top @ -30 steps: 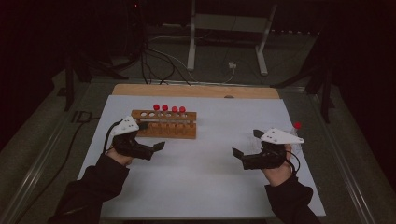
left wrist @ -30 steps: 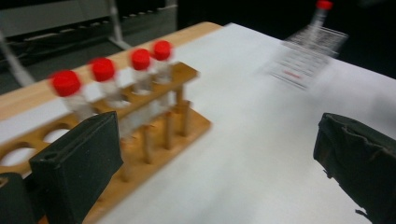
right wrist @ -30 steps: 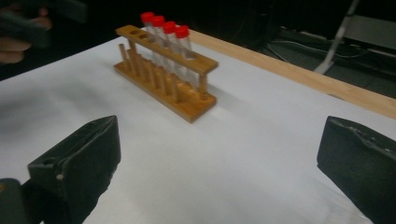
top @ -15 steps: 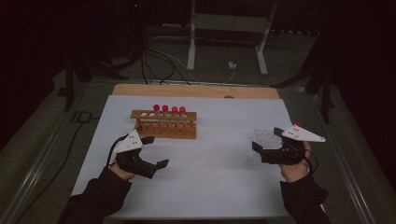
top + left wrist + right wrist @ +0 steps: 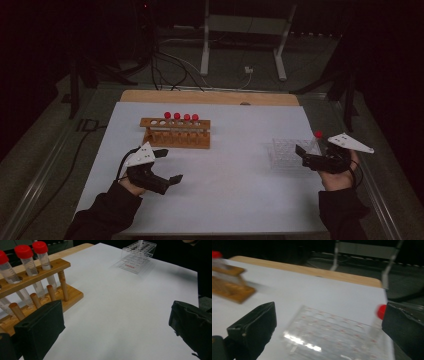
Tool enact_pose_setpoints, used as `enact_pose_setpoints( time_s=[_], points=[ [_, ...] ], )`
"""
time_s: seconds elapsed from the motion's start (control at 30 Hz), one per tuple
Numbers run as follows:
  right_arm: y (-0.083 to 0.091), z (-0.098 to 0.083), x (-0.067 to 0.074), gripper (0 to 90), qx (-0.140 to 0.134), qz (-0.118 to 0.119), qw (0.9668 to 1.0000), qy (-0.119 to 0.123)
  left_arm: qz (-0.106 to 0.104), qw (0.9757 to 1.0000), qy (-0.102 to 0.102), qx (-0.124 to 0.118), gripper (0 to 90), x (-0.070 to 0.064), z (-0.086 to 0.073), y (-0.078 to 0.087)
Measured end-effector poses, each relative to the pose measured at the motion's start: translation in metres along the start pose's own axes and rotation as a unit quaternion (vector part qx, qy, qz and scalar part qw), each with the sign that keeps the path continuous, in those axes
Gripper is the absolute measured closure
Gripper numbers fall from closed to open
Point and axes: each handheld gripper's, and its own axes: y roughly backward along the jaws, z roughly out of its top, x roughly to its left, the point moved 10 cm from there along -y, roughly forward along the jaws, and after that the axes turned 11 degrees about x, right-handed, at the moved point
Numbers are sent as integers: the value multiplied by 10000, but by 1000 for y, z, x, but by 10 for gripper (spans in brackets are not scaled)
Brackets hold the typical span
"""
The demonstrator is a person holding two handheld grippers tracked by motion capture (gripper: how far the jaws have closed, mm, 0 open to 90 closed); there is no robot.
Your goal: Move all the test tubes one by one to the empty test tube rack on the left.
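Four red-capped tubes [image 5: 180, 117] stood in the slatted wooden rack [image 5: 175, 133]. Both grippers, left [image 5: 169, 166] and right [image 5: 301, 154], gaped wide, empty, having drawn back; the right had neared the clear plastic rack [image 5: 286, 152].

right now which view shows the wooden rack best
The high view: the whole wooden rack is sharp there, with four red-capped tubes in a row. The left gripper view shows one end close up with three tubes, partly behind a jaw. The right gripper view catches a blurred corner at its left edge.
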Motion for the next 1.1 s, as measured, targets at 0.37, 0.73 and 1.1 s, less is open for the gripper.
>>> enact_pose_setpoints(
  time_s=[0.37,0.73,1.1],
  points=[
    [-23,-26,-47,126,400,-580,9961,-526,-77,9999,-36,91,8,-4,-4,-6],
    [-40,-33,-70,446,548,-847,9916,-804,-138,9998,-37,110,8,-7,-5,-8],
    [-56,-36,-76,657,784,-939,9888,-856,-159,9998,-18,100,8,-7,-5,-8]
  ],
)
